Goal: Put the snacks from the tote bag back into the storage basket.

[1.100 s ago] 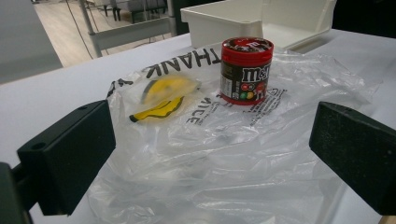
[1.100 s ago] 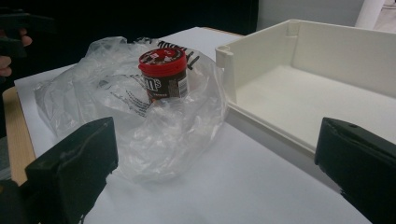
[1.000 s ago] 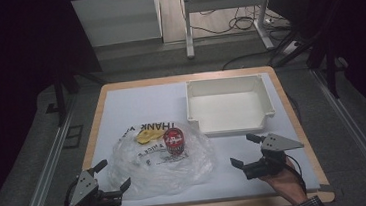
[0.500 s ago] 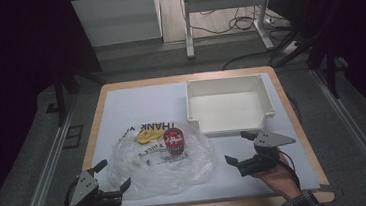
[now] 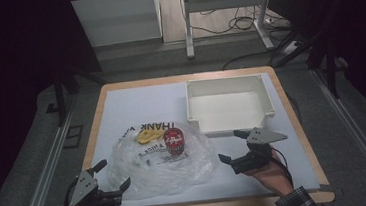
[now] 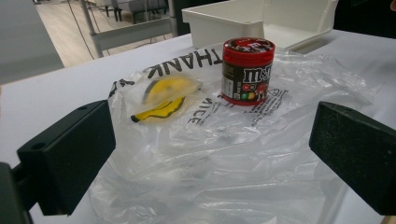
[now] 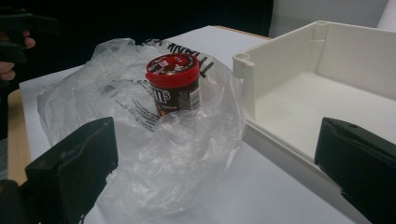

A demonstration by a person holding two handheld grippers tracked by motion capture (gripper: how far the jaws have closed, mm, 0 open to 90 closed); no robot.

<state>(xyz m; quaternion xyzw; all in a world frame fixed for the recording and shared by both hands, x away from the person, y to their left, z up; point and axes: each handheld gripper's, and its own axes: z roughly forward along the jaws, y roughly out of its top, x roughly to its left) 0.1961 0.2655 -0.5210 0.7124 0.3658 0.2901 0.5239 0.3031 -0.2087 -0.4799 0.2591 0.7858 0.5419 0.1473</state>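
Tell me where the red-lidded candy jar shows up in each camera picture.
High view: candy jar at table centre, on the plastic bag.
Left gripper view: candy jar upper centre-right.
Right gripper view: candy jar upper centre-left.
Shared landmark: white bin, beside the jar.

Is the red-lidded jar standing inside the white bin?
No, the red-lidded jar stands upright on the plastic bag, outside the white bin.

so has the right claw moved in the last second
Yes. The right claw has slid left toward the plastic bag, away from the table's right edge, staying just below the white bin.
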